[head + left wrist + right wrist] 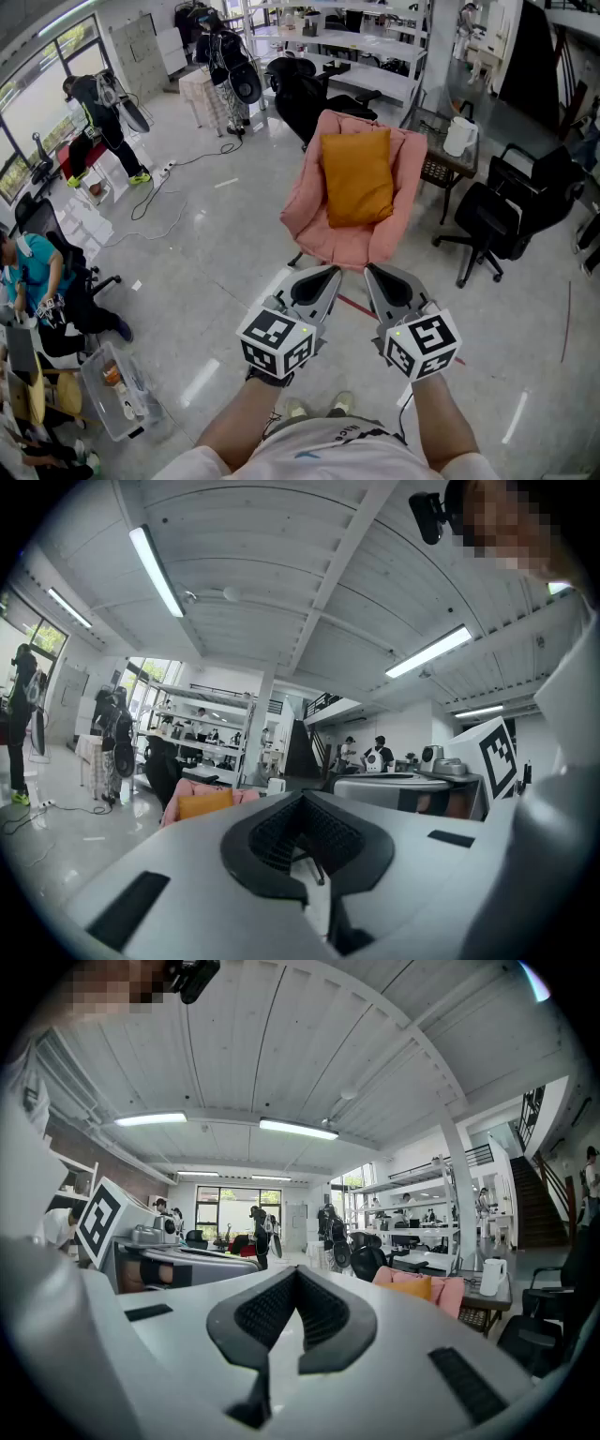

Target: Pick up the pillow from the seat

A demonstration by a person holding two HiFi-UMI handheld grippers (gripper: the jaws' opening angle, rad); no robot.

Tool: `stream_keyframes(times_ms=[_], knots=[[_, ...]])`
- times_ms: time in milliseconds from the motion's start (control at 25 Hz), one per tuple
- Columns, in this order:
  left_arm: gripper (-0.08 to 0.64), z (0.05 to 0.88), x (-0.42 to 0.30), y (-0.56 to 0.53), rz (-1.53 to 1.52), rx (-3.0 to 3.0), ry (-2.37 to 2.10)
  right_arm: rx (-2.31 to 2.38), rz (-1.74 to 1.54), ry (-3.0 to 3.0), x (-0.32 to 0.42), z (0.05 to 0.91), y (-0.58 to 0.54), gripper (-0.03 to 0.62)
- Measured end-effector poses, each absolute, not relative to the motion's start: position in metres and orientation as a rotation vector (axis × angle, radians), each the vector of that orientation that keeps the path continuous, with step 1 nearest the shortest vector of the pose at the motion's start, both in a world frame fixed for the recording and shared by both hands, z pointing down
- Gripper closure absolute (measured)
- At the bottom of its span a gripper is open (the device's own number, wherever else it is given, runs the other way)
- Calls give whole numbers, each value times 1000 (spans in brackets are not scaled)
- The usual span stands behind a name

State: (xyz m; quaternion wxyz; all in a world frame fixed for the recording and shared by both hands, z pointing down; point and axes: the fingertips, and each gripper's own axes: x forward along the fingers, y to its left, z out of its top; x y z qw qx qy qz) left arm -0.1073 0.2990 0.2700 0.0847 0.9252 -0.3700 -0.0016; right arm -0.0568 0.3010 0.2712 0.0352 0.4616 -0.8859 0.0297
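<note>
An orange pillow (356, 176) leans upright against the back of a pink padded seat (309, 217) a short way ahead of me. My left gripper (330, 275) and right gripper (374, 273) are held side by side just short of the seat's front edge, both shut and empty, touching nothing. The left gripper view shows its shut gripper (302, 799), with the pillow (205, 803) and seat (178, 788) small at the far left. From the right gripper (296, 1274), also shut, the pillow (413, 1287) and seat (450, 1293) appear to the right.
Black office chairs (514, 208) stand right of the seat and another (300, 92) behind it. A small side table with a white kettle (460, 136) is at the back right. People (105, 120) and a plastic bin (117, 389) are at the left, with cables (155, 192) on the floor.
</note>
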Motion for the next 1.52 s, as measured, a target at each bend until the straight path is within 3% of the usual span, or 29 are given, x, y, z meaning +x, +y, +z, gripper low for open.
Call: stream_keyframes(times_ms=[920, 1520], knots=[[549, 266, -103, 294, -20, 2722, -1185, 1458, 193, -2849, -21, 259, 303, 578], [549, 279, -43, 276, 34, 2718, -1188, 1424, 219, -2885, 35, 271, 286, 577]])
